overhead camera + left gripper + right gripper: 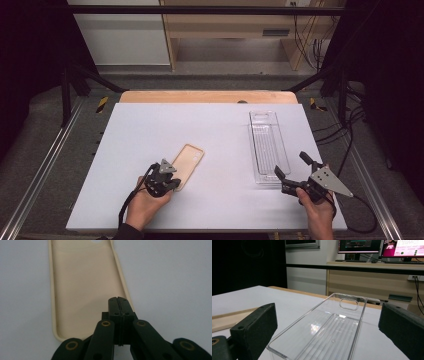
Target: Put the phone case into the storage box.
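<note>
Right now my left gripper (pixel 167 181) has its jaws pressed fully together at the near end of the phone case (pixel 187 165), which lies open side up on the table (pixel 150 130). From the left gripper view, the jaws seem to pinch the case's (pixel 85 290) near right rim, though I cannot be sure the thin wall sits between them. I keep my right gripper (pixel 295 172) spread wide and holding nothing, lined up just short of the clear tray (pixel 267 145), probably to steady it or lift it. Case and tray lie well apart.
</note>
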Motion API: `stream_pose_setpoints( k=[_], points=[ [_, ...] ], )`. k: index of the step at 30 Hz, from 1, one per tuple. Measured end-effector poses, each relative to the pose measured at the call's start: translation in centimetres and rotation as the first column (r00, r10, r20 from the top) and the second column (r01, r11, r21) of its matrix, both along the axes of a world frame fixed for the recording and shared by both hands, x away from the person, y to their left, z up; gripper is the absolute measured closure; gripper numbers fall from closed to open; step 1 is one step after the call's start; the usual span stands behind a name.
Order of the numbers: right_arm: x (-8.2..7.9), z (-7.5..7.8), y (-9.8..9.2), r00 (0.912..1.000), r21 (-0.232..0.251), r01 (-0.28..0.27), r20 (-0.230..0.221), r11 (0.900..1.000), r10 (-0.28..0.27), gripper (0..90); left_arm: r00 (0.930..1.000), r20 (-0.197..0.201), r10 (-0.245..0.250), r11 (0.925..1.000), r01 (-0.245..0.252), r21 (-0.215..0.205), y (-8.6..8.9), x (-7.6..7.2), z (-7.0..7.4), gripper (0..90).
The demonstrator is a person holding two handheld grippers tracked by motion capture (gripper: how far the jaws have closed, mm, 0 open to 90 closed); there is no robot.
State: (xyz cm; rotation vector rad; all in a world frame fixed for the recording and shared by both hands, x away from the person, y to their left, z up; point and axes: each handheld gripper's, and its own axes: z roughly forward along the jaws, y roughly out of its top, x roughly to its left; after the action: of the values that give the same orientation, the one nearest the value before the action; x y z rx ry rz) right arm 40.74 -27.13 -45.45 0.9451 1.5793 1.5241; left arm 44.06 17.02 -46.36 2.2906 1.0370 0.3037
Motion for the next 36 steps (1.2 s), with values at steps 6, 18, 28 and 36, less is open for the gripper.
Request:
stream_pose_setpoints(
  k=[6,18,28,36],
  points=[
    [0.0,0.0,-0.1,1.0000,-0.001,-0.001,-0.002,1.000,0.001,2.3,0.9990,-0.043,-0.013,0.9999,0.013,0.004,1.0,-0.4,0.2,90.0],
    [0.0,-0.1,0.0,0.9999,-0.005,0.006,-0.011,1.000,-0.006,2.4,0.9941,-0.082,-0.071,0.9960,0.075,0.049,3.4,-3.3,0.5,90.0],
    [0.1,-0.3,0.1,0.9997,-0.012,0.002,-0.022,1.000,-0.002,2.4,0.9922,-0.091,-0.085,0.9948,0.089,0.049,5.2,-5.7,0.5,90.0],
    [0.2,-0.3,0.1,0.9996,-0.010,0.001,-0.027,1.000,-0.002,2.4,0.9947,-0.061,-0.082,0.9939,0.086,0.069,5.4,-5.8,0.6,90.0]
  ],
)
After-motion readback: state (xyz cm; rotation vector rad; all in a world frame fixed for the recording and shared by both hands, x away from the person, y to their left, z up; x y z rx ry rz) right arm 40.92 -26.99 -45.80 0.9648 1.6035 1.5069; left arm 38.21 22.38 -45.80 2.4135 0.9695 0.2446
